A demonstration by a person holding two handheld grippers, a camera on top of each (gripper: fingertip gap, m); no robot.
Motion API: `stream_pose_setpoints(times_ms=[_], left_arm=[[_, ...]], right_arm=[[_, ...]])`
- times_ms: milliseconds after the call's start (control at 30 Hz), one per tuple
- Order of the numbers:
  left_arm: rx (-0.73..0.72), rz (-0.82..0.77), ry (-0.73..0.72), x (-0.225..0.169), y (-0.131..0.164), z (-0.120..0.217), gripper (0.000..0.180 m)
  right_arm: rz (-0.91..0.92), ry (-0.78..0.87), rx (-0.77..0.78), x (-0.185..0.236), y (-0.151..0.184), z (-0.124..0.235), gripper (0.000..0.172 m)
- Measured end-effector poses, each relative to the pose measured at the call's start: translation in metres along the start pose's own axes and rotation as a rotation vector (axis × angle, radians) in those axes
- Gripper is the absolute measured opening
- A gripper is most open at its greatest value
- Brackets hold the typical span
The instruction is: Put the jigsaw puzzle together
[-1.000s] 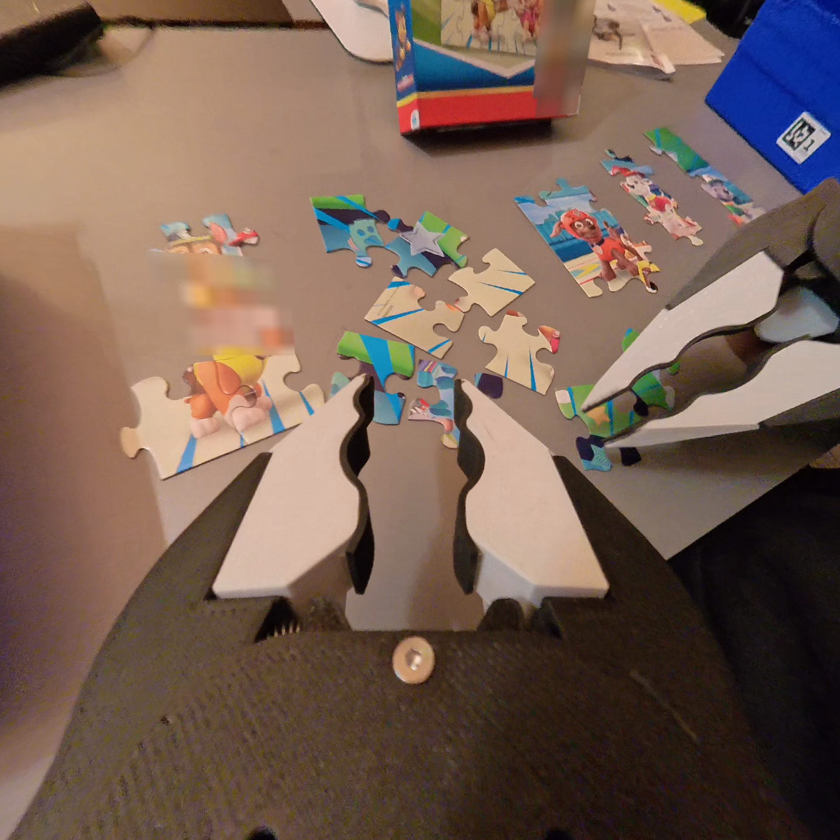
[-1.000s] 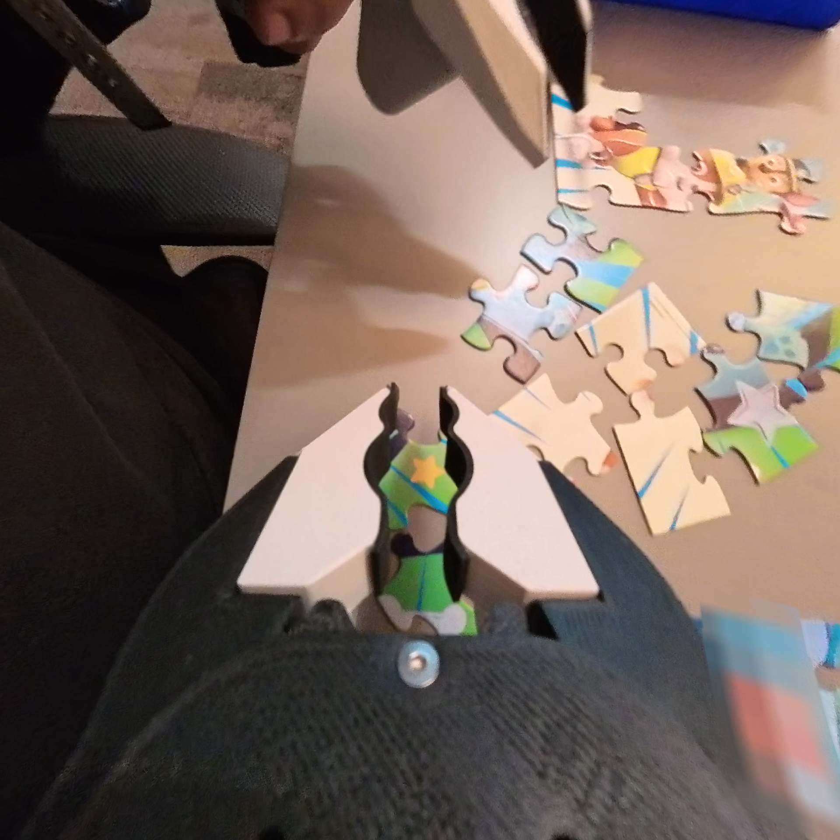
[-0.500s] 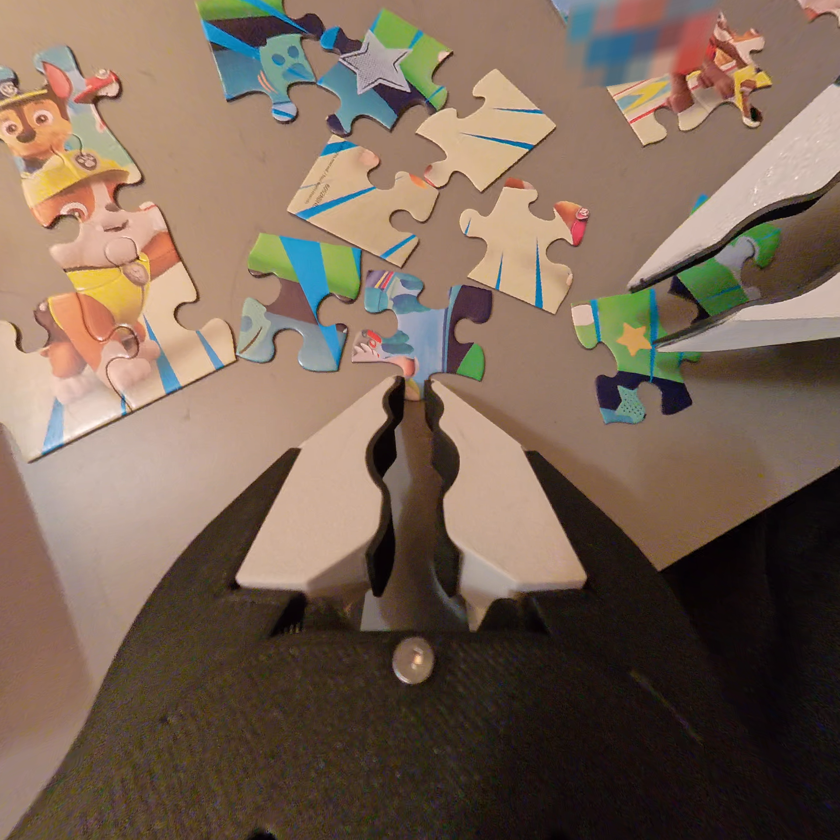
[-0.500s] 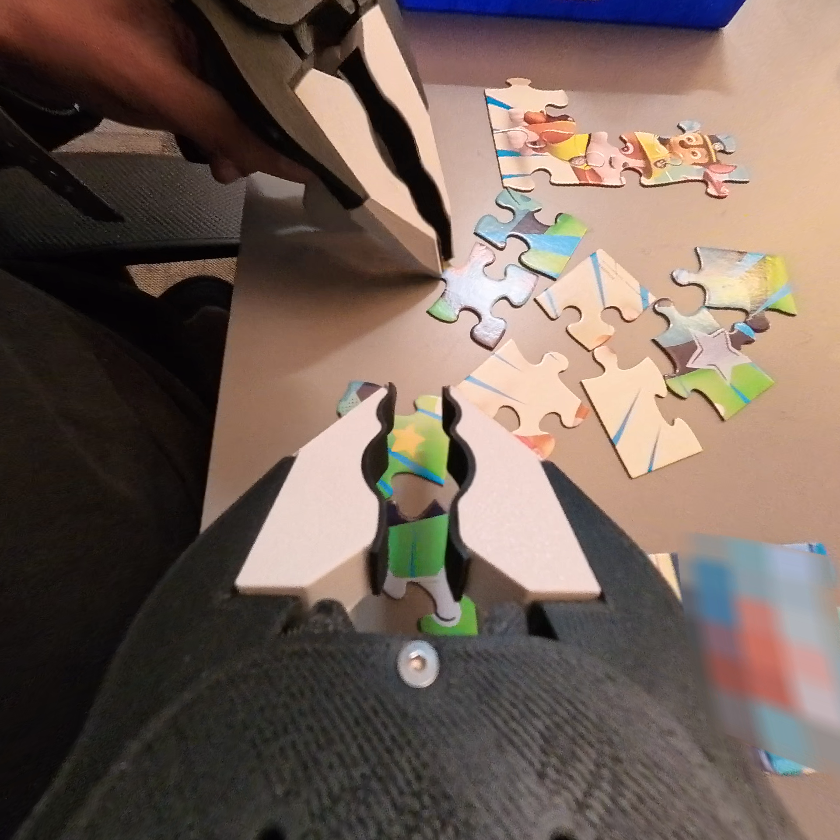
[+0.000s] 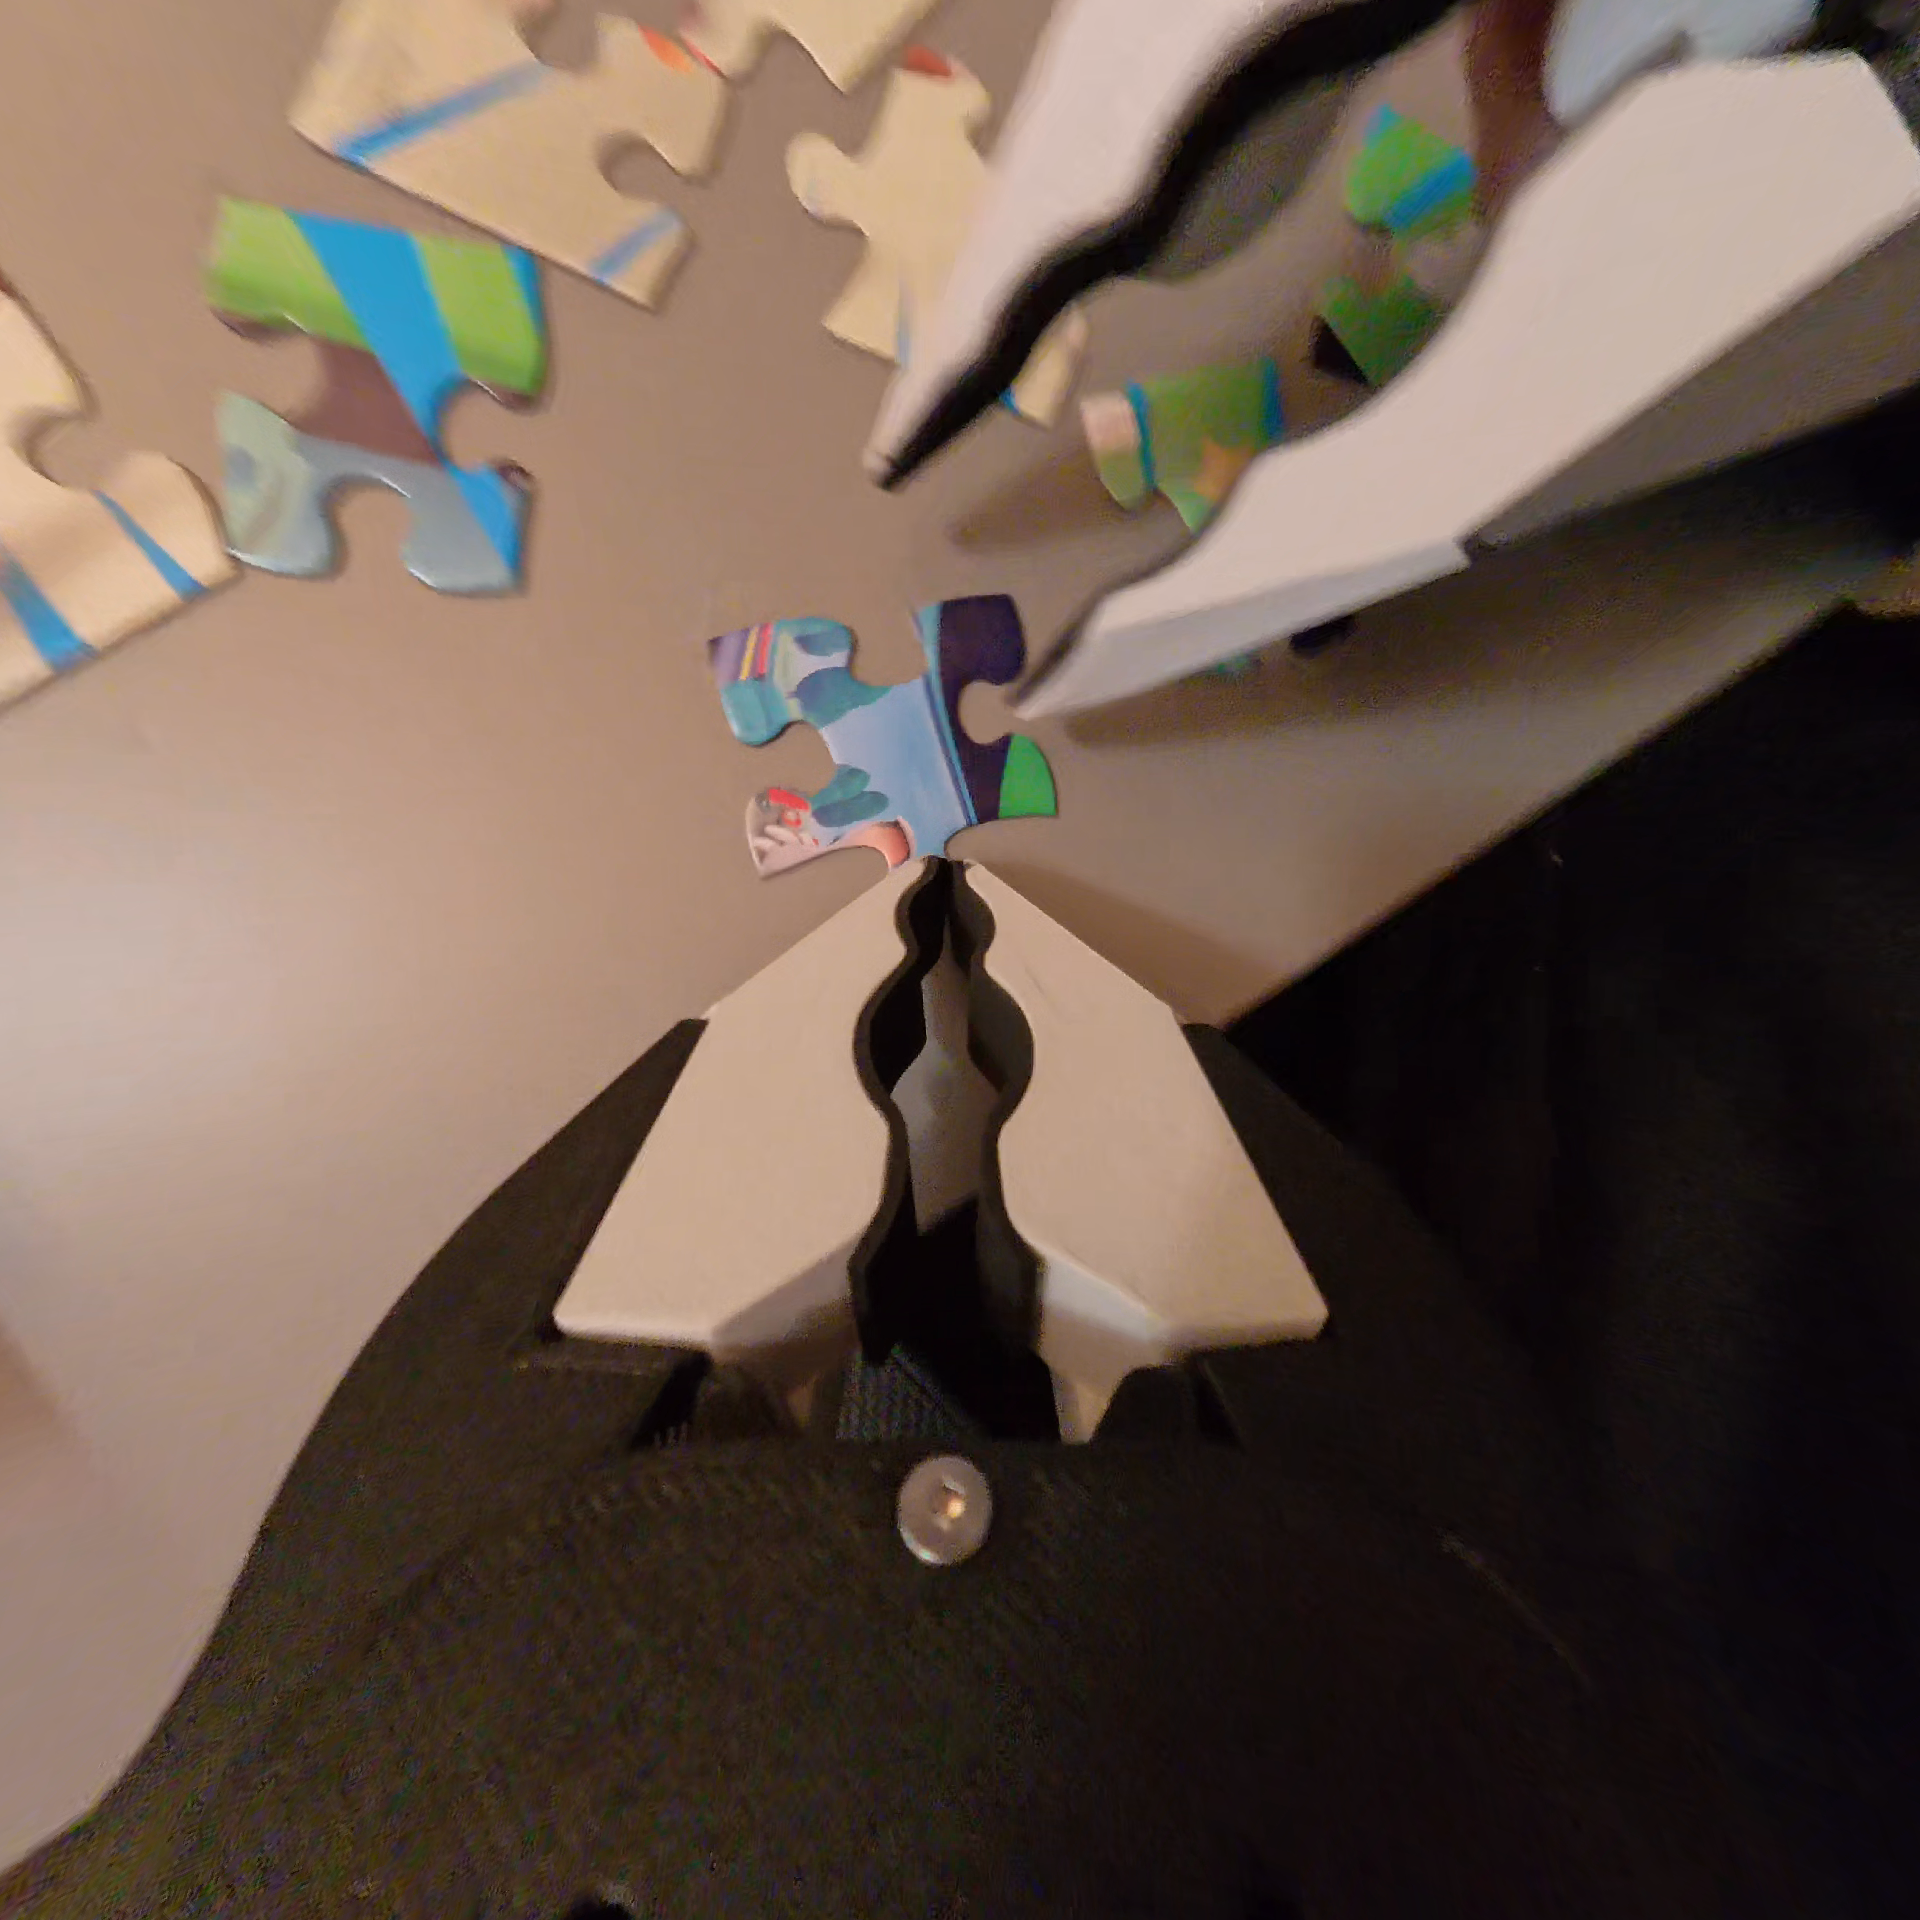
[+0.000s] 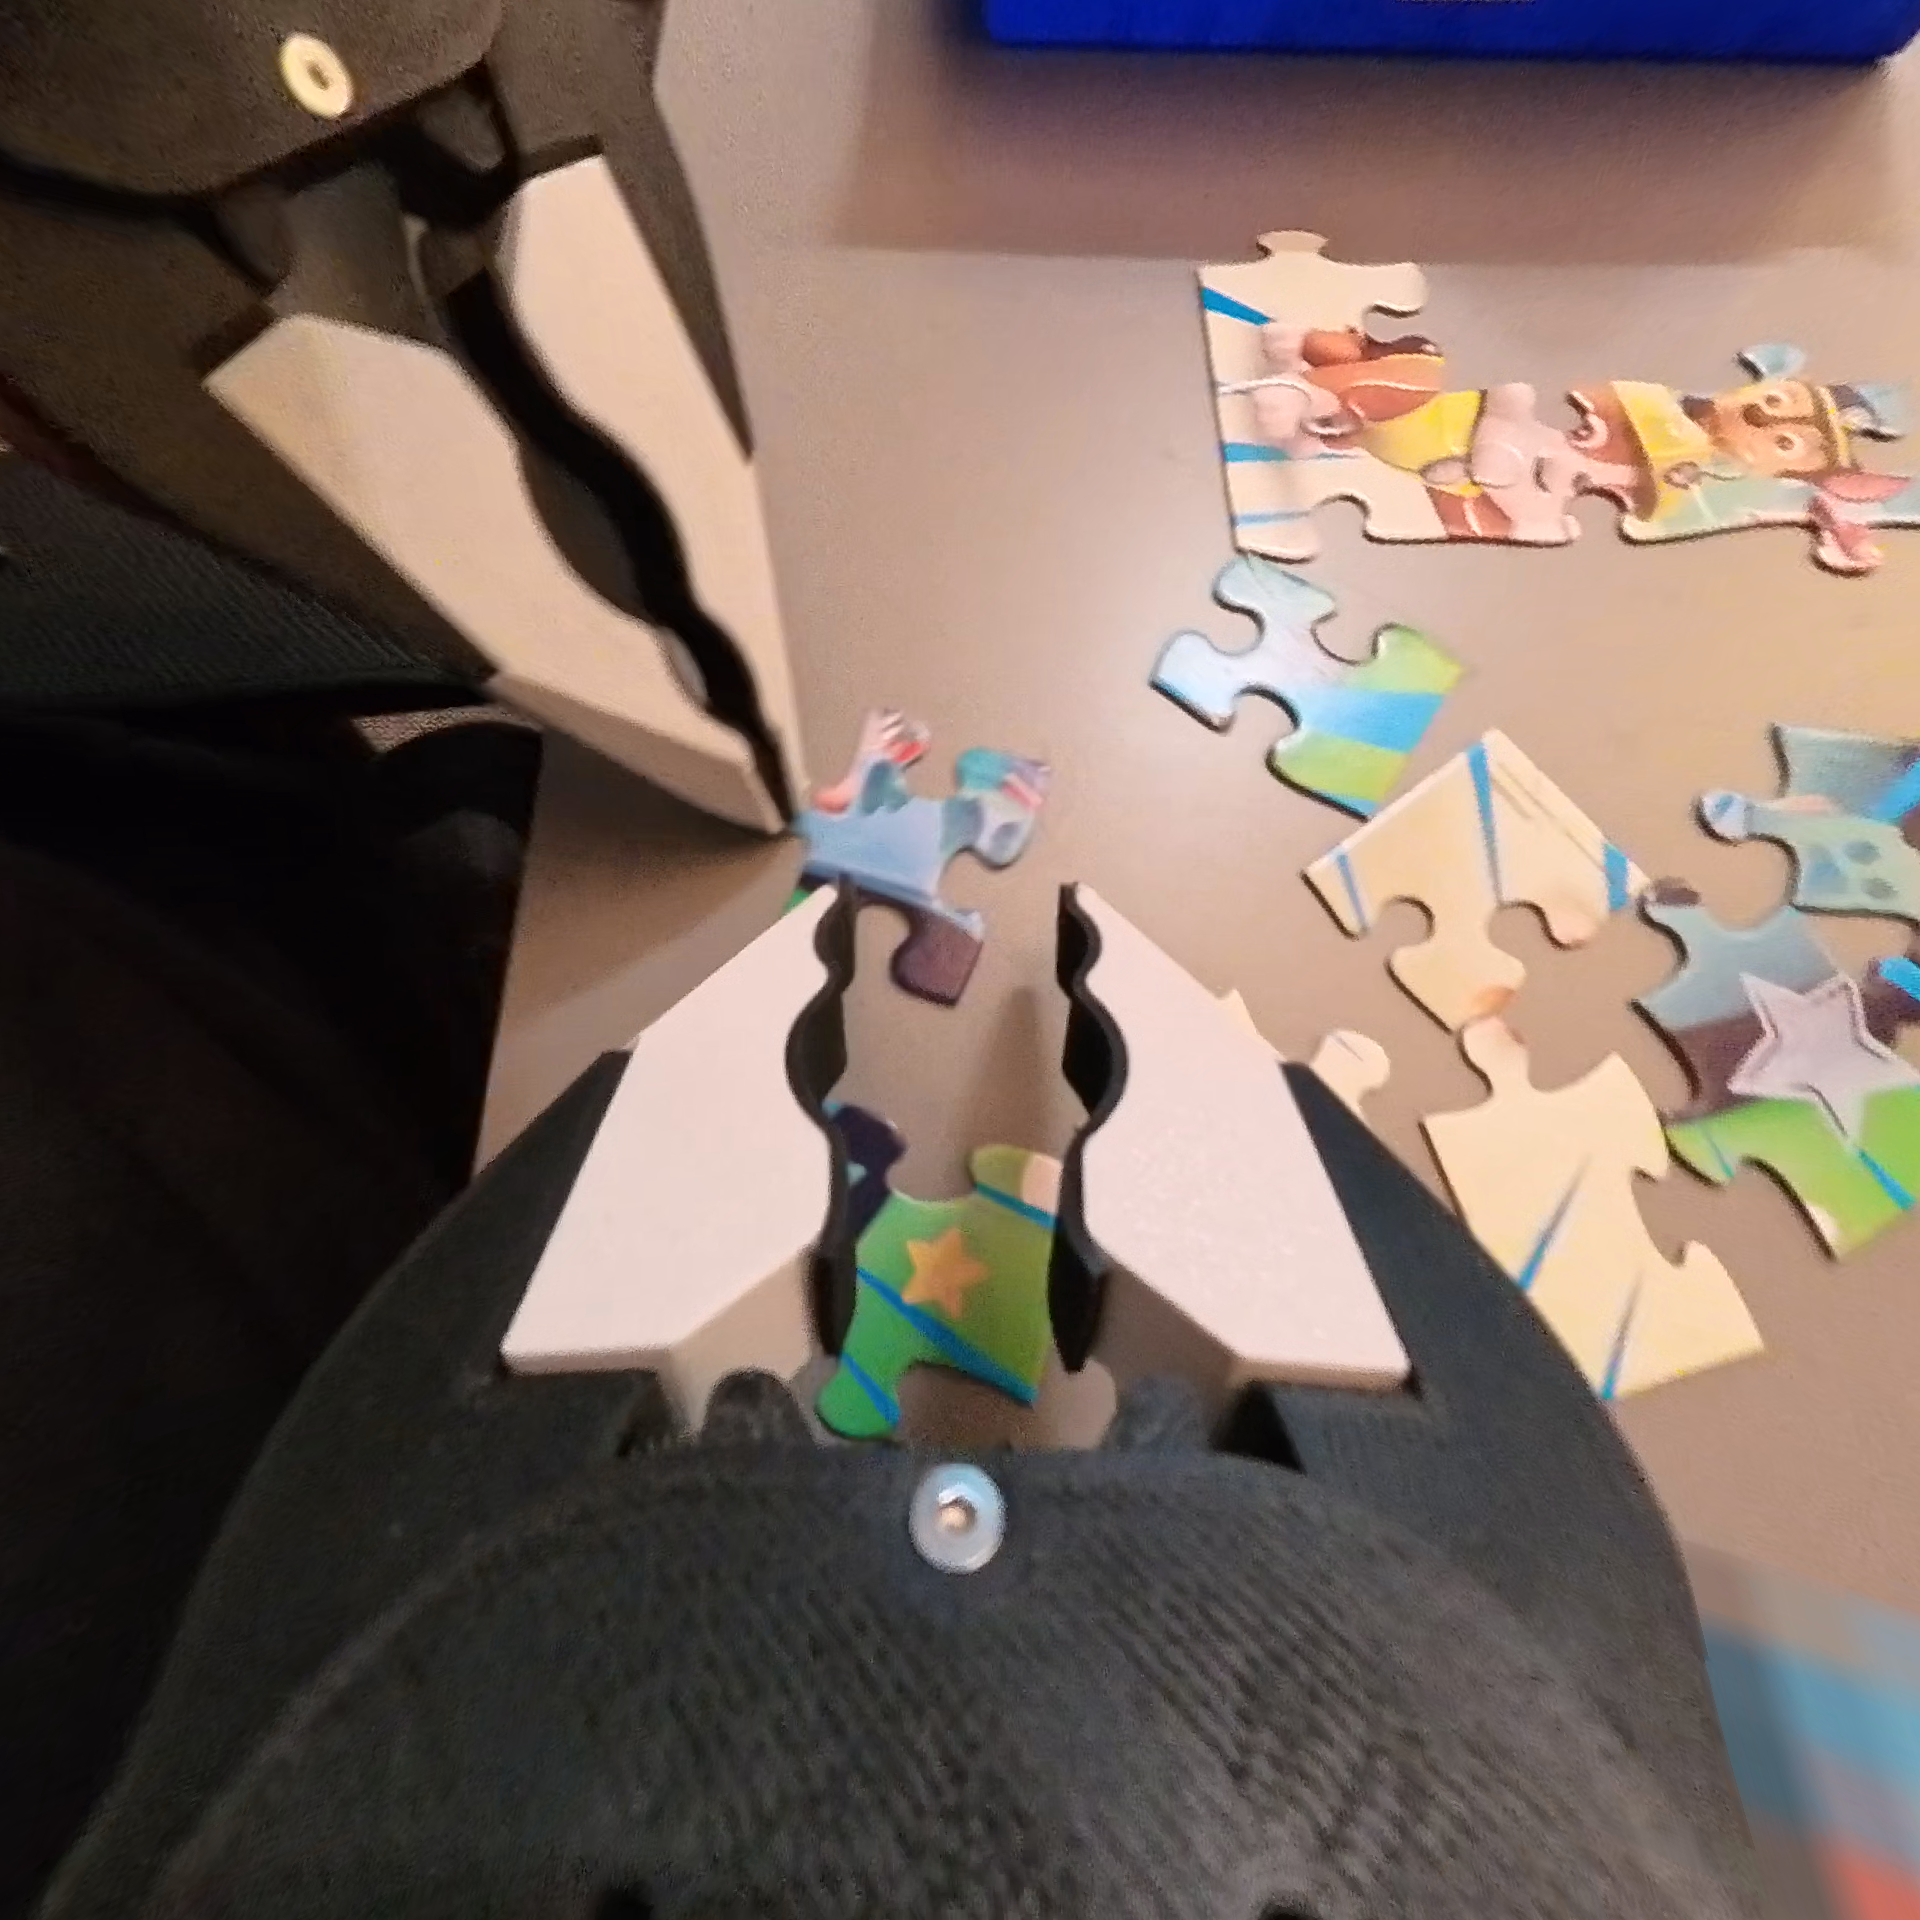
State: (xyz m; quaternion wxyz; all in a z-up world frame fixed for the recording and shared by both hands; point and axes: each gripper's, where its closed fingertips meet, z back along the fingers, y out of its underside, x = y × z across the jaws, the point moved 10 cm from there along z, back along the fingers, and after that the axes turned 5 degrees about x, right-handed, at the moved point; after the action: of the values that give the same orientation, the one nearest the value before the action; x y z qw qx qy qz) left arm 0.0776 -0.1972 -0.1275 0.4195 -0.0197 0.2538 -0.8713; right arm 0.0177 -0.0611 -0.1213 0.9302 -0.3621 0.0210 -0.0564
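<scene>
Two claws work near the front edge of a grey-brown surface (image 5: 312, 935) strewn with jigsaw pieces. The left claw (image 5: 943, 871) has its fingers drawn together, the tips pinching the near tab of a blue, purple and green puzzle piece (image 5: 894, 727). That piece extends forward from the tips and away from the front edge; from the right wrist view the same piece (image 6: 914, 831) shows at the tips of the left claw (image 6: 784, 816), slightly blurred.

The right claw (image 6: 956, 904) stands wide, its fingers apart with bare surface showing between the tips. A green puzzle piece with a yellow star (image 6: 945, 1288) lies flat on the surface under the gap between its fingers, near the claw's base; whether either pad touches it cannot be told. In the left wrist view the right claw (image 5: 956, 582) reaches in from the upper right, its lower fingertip just beside the purple lobe of the pinched piece.

Farther from the front edge lie a green-and-blue striped piece (image 5: 384, 384), several cream pieces with blue lines (image 5: 499, 145), a piece with a grey star (image 6: 1797, 1049) and a joined strip of cartoon-dog pieces (image 6: 1507, 436). A blue box (image 6: 1434, 26) sits at the far edge.
</scene>
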Motion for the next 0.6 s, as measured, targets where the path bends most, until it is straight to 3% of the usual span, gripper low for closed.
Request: stream_pose_setpoints(times_ms=[133, 233, 367, 467, 600], left_arm=[[0.078, -0.005, 0.115, -0.021, 0.025, 0.011, 0.000], [0.061, 0.006, 0.116, -0.031, 0.040, 0.016, 0.000], [-0.106, 0.076, 0.100, -0.038, 0.055, 0.023, 0.008], [-0.276, 0.157, 0.108, -0.040, 0.062, 0.024, 0.019], [-0.352, 0.164, 0.074, -0.041, 0.068, 0.029, 0.020]], right_arm=[[0.043, -0.026, -0.008, 0.018, -0.010, 0.000, 0.039], [0.100, -0.076, -0.025, 0.041, -0.006, 0.001, 0.042], [0.162, -0.085, -0.076, 0.073, 0.003, 0.002, 0.045], [0.247, -0.005, -0.108, 0.093, 0.008, -0.001, 0.051], [0.386, 0.154, -0.053, 0.106, 0.006, -0.010, 0.053]])
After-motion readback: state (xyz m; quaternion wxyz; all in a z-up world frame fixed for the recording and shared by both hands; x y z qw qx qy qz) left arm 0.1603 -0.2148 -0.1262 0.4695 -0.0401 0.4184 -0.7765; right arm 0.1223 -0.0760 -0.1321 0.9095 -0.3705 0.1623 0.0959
